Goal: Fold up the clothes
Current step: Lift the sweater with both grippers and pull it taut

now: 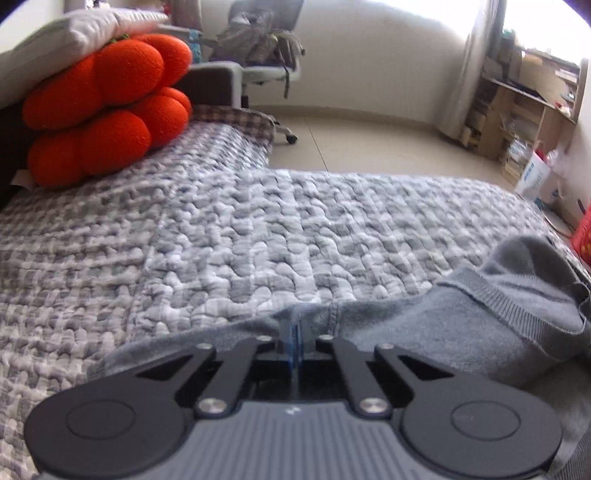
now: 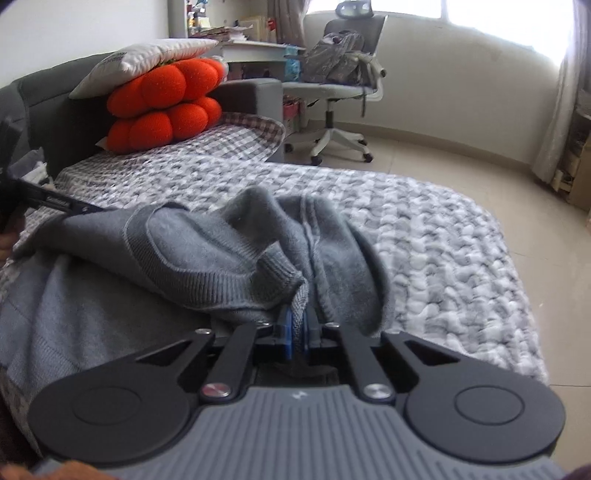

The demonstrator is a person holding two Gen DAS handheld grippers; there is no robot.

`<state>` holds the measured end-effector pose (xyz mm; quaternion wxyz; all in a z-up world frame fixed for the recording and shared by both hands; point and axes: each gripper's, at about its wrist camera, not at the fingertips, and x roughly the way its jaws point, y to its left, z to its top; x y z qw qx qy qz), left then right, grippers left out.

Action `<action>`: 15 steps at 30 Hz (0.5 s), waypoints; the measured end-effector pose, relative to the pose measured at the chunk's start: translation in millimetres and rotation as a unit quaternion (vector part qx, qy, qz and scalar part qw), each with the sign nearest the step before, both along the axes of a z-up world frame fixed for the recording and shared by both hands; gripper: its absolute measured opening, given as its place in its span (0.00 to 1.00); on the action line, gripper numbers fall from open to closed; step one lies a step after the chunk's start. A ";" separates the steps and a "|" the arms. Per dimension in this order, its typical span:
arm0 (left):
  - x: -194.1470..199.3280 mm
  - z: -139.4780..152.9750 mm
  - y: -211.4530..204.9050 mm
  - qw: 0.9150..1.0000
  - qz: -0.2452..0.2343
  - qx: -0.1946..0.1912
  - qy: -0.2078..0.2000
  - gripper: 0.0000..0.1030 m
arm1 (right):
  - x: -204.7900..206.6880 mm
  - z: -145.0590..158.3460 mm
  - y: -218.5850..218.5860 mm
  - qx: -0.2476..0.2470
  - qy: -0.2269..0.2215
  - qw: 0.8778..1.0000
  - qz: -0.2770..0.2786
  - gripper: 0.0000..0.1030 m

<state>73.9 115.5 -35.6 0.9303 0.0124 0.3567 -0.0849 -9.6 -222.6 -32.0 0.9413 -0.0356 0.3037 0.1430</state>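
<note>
A grey knit sweater (image 2: 184, 251) lies bunched on the bed's grey-white quilt (image 2: 424, 236). My right gripper (image 2: 297, 325) is shut, and a fold of the sweater near its ribbed hem is pinched between the blue pads. In the left wrist view my left gripper (image 1: 295, 330) is shut on the sweater (image 1: 461, 332) at its far edge, with cloth draped around the tips. The right wrist view shows the left gripper (image 2: 96, 209) at the far left, holding a corner of the sweater slightly raised. Part of the garment lies hidden under both tools.
Two orange plush cushions (image 1: 107, 110) under a white pillow (image 1: 74, 33) sit at the head of the bed. An office chair (image 2: 340, 92) with a bag on it stands on the tiled floor beyond. Shelves (image 1: 524, 110) and a curtain stand at the right wall.
</note>
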 end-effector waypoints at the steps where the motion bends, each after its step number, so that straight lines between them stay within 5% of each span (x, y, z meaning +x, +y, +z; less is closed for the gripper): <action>1: -1.8 1.7 0.5 1.000 0.005 0.002 -0.009 0.01 | 0.4 2.8 -1.1 0.001 -0.004 1.000 -0.004 0.06; 15: -0.8 31.2 9.4 0.986 0.115 0.026 -0.121 0.01 | 36.7 38.0 15.7 -0.022 -0.080 0.996 -0.033 0.05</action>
